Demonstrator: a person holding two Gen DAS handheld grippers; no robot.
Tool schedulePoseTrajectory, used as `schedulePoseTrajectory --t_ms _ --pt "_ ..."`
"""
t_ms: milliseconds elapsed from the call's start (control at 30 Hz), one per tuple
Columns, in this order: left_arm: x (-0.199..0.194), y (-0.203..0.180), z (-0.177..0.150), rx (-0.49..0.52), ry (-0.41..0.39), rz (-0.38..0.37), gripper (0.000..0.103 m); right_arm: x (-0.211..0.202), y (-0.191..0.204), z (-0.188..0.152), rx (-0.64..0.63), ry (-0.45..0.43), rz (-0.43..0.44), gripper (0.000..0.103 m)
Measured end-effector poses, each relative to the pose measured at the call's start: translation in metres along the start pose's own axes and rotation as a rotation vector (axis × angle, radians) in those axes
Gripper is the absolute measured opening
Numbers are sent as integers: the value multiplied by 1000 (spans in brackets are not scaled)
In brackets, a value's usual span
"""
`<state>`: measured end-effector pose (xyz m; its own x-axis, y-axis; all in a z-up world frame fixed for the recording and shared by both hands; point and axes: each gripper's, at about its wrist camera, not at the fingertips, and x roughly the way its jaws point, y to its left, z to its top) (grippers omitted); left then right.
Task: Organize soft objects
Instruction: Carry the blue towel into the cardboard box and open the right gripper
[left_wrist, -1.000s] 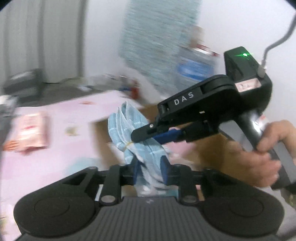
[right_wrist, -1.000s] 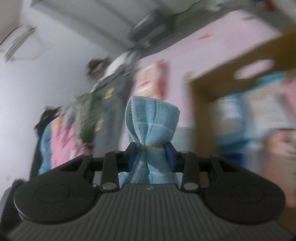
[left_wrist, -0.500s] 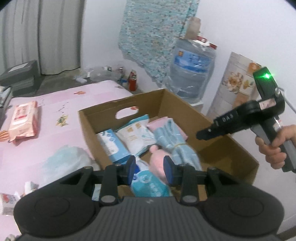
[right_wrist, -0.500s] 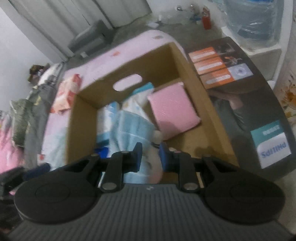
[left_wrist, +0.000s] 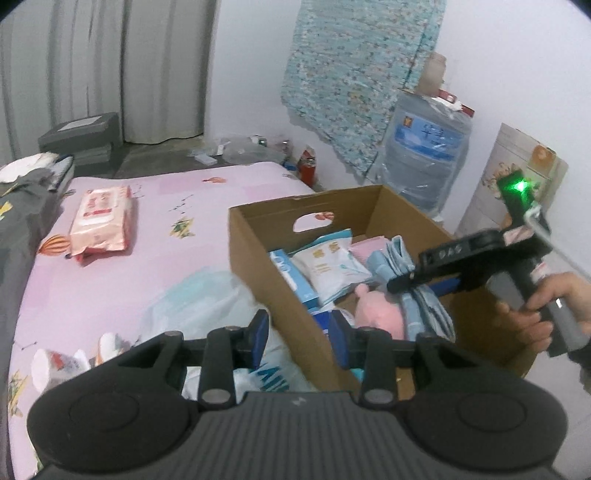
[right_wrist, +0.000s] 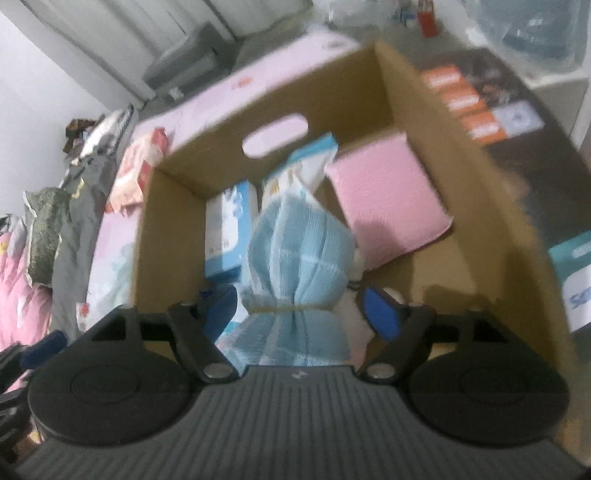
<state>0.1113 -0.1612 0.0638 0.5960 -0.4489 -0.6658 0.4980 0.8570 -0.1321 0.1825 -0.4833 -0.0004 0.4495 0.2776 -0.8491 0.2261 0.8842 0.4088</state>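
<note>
An open cardboard box (left_wrist: 258, 254) stands beside the pink bed. Inside it lie white and blue packs (left_wrist: 328, 266), a pink plush toy (left_wrist: 376, 308) and a pink pad (right_wrist: 384, 199). A light blue cloth bundle (right_wrist: 299, 254), tied with a rubber band, rests in the box (right_wrist: 461, 155). My right gripper (right_wrist: 301, 314) is low over it. Its jaws are opening, with the bundle between them and the pads clear of the cloth. The left wrist view shows that gripper (left_wrist: 406, 284) on the bundle (left_wrist: 424, 310). My left gripper (left_wrist: 298, 341) hovers at the box's near wall, jaws opening, holding nothing.
On the bed lie a pink wipes pack (left_wrist: 101, 218), a plastic bag with pale blue contents (left_wrist: 199, 306) and small rolled items (left_wrist: 59, 365). A water jug (left_wrist: 424, 155) stands behind the box. Clothes (right_wrist: 48, 229) are piled at the bed's far side.
A second ago both grippers were at the blue bundle in the air. The right one has brought it down into the box and spread its jaws. The left gripper has drawn away without it.
</note>
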Motion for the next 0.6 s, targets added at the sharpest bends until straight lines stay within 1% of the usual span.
schedulePoseTrajectory --t_ms 33,67,133,167,200,300,367,433,533,600 --pt "-2 3 -2 -5 -3 6 37 6 -1 -2 5 12 5 71" --pt "-4 6 -3 -9 -5 12 37 10 -3 -5 18 21 19 56" --pt "-8 13 -7 -20 -10 22 37 8 -2 -8 11 -1 2 49" --pt "-10 15 -9 -24 -10 27 37 3 1 -8 1 -17 -3 43" --pt "-12 19 -10 -29 -11 31 38 -2 2 -8 -6 -28 -5 41" --pt "-17 29 -16 -44 -18 47 38 -22 10 -6 -74 -80 -60 41" --pt "-21 36 -20 -54 -21 60 38 -32 15 -7 -139 -109 -130 41" --pt "-23 42 -24 -63 -21 75 39 -32 18 -8 -187 -114 -204 43" --pt "-26 50 -31 -81 -16 96 40 -20 21 -13 -245 -80 -333 50" --pt "-30 57 -36 -97 -14 110 41 -18 22 -17 -265 -84 -384 57"
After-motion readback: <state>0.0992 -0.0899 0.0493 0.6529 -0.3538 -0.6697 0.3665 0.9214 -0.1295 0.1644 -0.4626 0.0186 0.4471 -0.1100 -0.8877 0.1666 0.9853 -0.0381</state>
